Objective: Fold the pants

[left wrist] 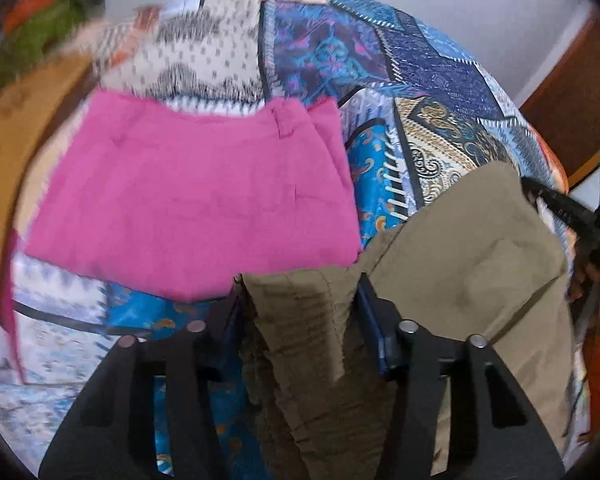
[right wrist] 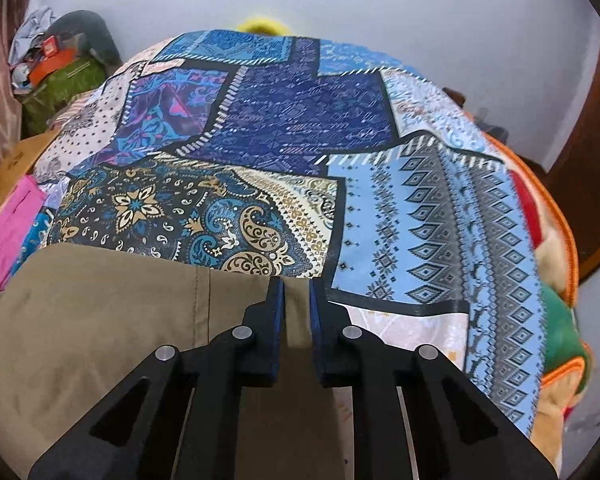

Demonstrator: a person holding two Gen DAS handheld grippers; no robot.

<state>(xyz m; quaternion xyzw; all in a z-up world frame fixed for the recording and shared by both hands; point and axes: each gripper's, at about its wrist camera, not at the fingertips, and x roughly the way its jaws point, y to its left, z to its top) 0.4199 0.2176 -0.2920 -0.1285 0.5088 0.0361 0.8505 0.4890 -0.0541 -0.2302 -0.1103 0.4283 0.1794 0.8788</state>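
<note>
The khaki pants (left wrist: 472,264) lie on the patchwork bedspread (right wrist: 300,120) at its near edge, partly spread flat and partly gathered, just beside a pink folded garment (left wrist: 196,196) that sits farther in on the bed. The left gripper (left wrist: 300,292) has a thick, crumpled bunch of the khaki cloth between its pads and appears clamped on it; the right gripper (right wrist: 297,292) is closed down to a narrow slit over the far edge of the same pants, pinching a thin layer of fabric. The two holds look uneven, and that is the main risk: the left wad may contain several layers caught together, so lifting it could drag hidden folds along and leave the crease crooked, while the right pinch sits so close to the hem that the cloth could slip free once tension comes on. If one side releases mid-fold, the pants would likely sag or twist and need re-spreading. The pink garment lies close enough that a wide sweep of khaki could land on it or nudge its folded edges out of line. The pants also lie close to the bed's near edge, so loose cloth might slide off.
</note>
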